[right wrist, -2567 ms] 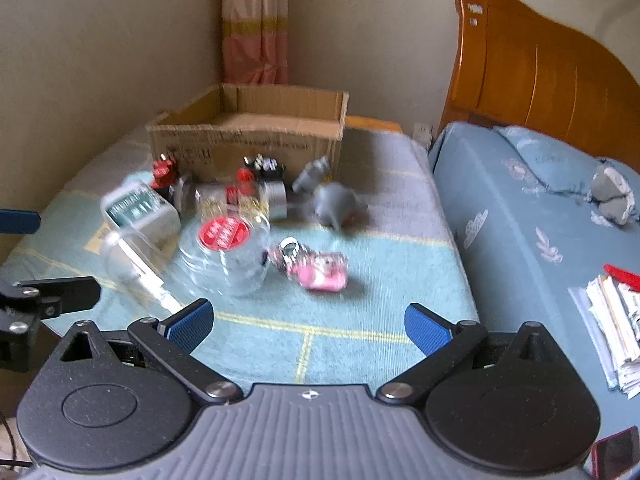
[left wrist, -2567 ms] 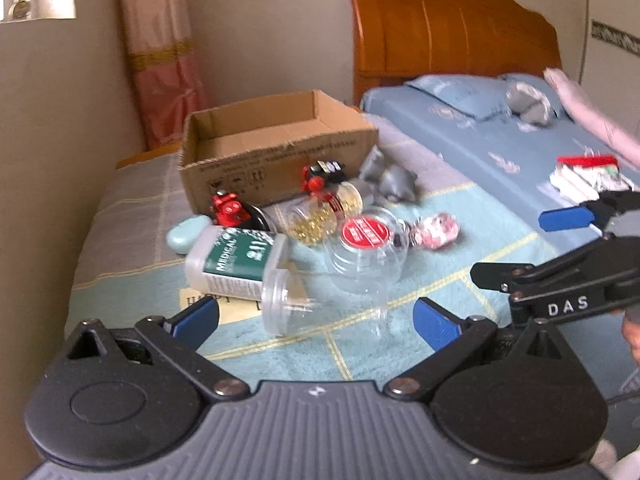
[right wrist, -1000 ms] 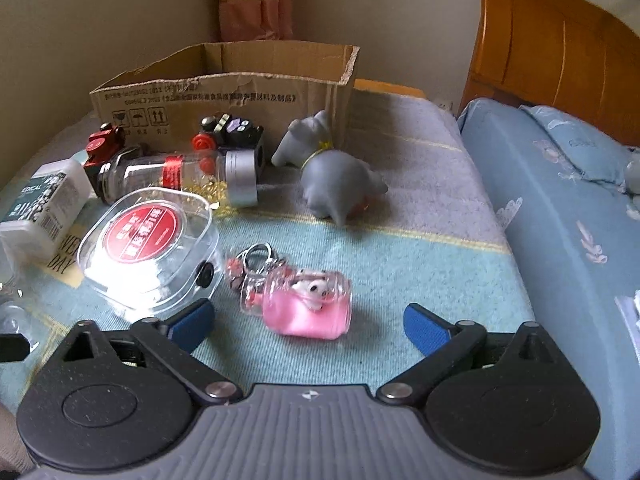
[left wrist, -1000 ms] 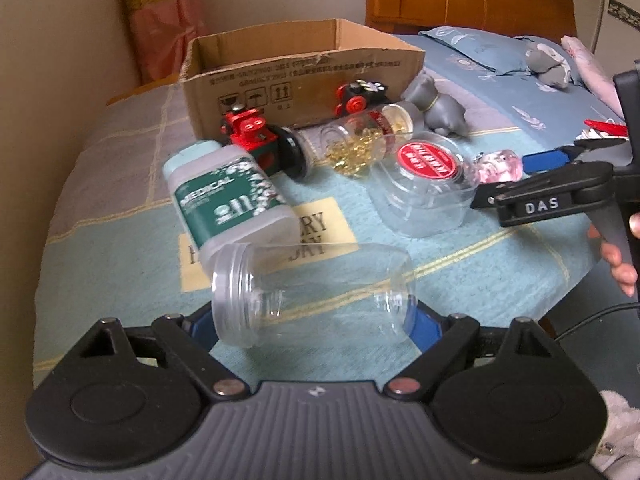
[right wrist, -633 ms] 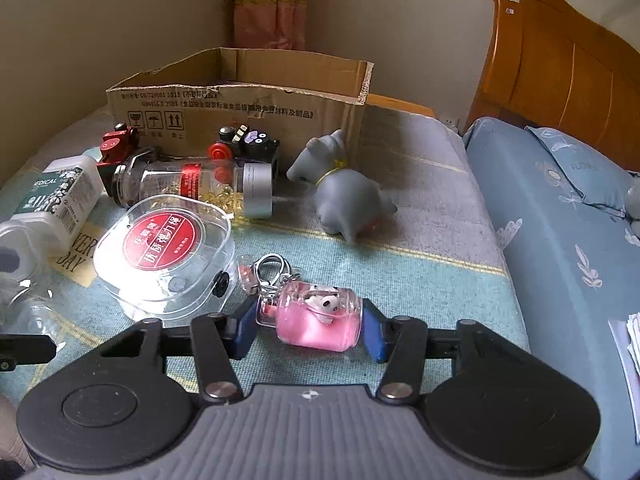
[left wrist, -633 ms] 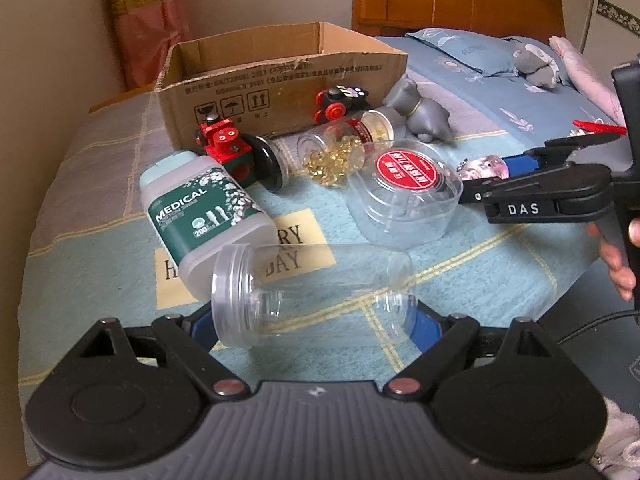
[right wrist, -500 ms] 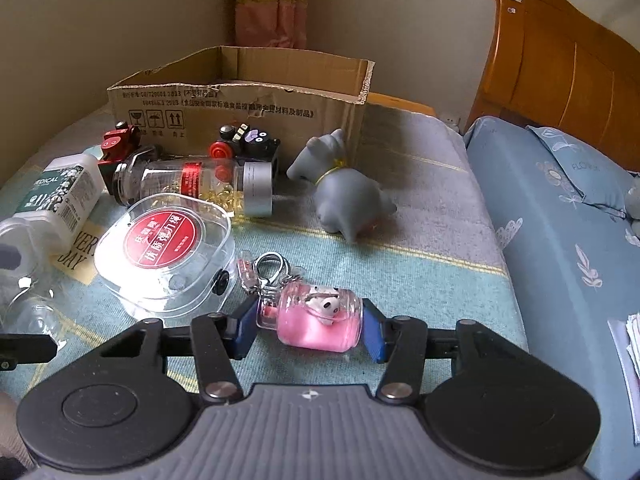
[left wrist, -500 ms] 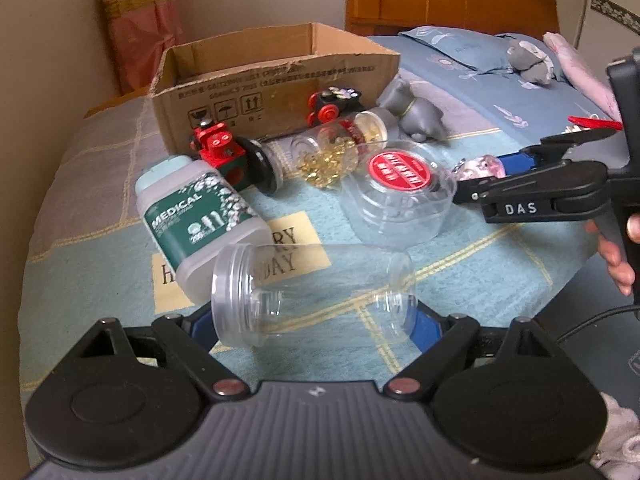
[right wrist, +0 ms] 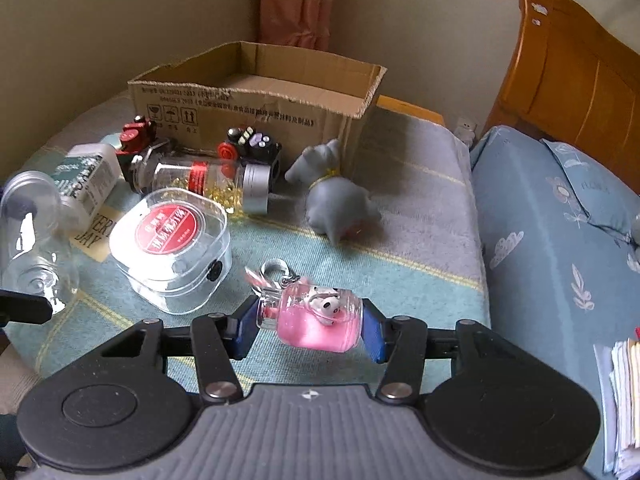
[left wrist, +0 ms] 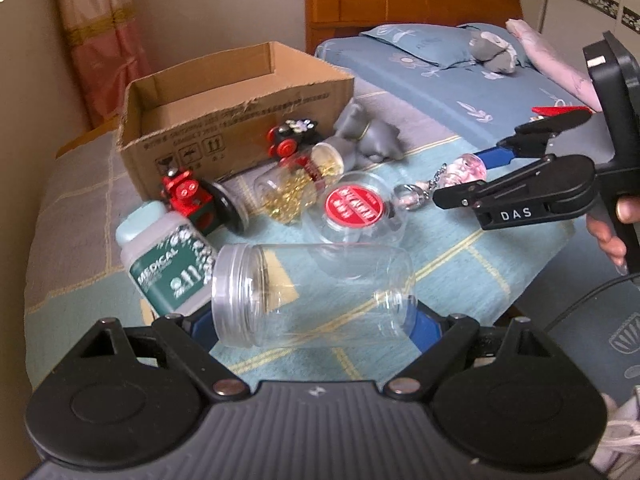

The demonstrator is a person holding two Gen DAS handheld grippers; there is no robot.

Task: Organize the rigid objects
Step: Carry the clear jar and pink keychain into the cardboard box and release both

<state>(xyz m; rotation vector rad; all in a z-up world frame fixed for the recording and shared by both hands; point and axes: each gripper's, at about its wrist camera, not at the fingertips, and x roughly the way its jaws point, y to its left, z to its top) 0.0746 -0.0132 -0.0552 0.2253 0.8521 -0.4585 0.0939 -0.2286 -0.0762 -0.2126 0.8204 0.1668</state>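
My left gripper (left wrist: 312, 320) is shut on an empty clear plastic jar (left wrist: 312, 292), held on its side above the blanket with its mouth to the left. My right gripper (right wrist: 308, 328) is shut on a pink keychain jar (right wrist: 316, 322) with a small dog figure inside, also lifted off the blanket. In the left wrist view the right gripper (left wrist: 476, 178) shows at the right with the pink keychain jar (left wrist: 466, 170) between its blue pads. An open cardboard box (right wrist: 256, 100) stands at the back; cardboard box (left wrist: 236, 120).
On the blanket lie a green-labelled medical bottle (left wrist: 168, 260), a red toy (left wrist: 186, 196), a black and red toy car (right wrist: 252, 146), a capsule jar (right wrist: 204, 184), a red-lidded clear tub (right wrist: 172, 248) and a grey elephant toy (right wrist: 336, 204). A bed (right wrist: 560, 220) lies right.
Both grippers rose, lifting the clear jar and the pink keychain jar off the blanket. The right gripper shut on the keychain jar during this time. The box now looks farther below.
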